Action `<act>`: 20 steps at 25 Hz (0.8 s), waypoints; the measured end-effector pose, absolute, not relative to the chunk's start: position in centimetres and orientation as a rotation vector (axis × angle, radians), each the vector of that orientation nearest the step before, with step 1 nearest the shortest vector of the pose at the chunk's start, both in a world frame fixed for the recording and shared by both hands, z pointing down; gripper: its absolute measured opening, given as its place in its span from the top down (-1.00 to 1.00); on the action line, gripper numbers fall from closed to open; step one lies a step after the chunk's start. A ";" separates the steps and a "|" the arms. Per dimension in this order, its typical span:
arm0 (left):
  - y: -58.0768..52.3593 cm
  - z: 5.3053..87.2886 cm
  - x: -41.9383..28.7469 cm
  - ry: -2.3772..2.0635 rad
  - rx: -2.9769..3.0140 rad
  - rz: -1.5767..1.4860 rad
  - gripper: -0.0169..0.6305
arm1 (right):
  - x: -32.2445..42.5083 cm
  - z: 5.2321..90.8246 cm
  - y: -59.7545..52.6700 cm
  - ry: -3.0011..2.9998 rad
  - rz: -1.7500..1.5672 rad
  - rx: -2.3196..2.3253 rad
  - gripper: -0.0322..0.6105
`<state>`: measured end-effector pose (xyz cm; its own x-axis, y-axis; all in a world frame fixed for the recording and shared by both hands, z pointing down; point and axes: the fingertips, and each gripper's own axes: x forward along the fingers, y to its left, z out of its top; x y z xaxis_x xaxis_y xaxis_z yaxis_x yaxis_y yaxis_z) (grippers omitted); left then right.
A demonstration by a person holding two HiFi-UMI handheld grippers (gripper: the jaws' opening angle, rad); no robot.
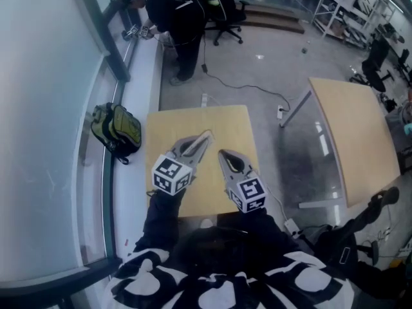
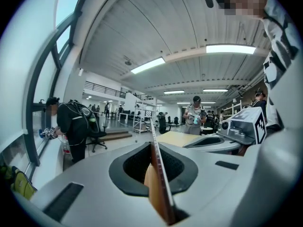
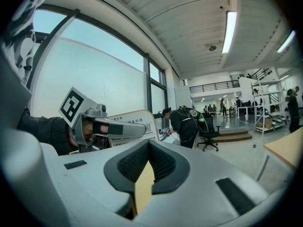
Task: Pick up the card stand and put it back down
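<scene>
The card stand (image 2: 158,164) is a thin clear sheet holding a printed card. It runs edge-on between the jaws of my left gripper (image 2: 154,143), which is shut on it. In the right gripper view its printed face with a QR code (image 3: 134,122) shows behind the left gripper (image 3: 142,130), raised off the table. From the head view the left gripper (image 1: 205,137) hangs over the wooden table (image 1: 219,121). My right gripper (image 1: 222,153) hovers beside it to the right, apart from the card. Its jaws (image 3: 149,143) are shut with nothing between them.
A green backpack (image 1: 116,131) lies on the sill left of the table. A second wooden table (image 1: 354,127) stands to the right. At the window further back a person in black (image 1: 180,18) bends over, with an office chair (image 1: 225,18) nearby. Cables cross the floor.
</scene>
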<state>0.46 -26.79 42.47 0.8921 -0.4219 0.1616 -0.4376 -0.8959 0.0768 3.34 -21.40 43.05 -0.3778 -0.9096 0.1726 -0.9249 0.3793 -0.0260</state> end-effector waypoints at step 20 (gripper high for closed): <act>-24.5 40.7 -6.7 -1.363 2.847 0.027 0.89 | 3.9 41.5 -20.5 -2.398 0.191 1.959 0.83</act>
<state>-6.67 -24.50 40.66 0.6272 -0.7788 0.0092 -0.7786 -0.6272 -0.0208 3.95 -20.46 41.49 -0.2022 -0.9734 0.1080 -0.9782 0.1954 -0.0703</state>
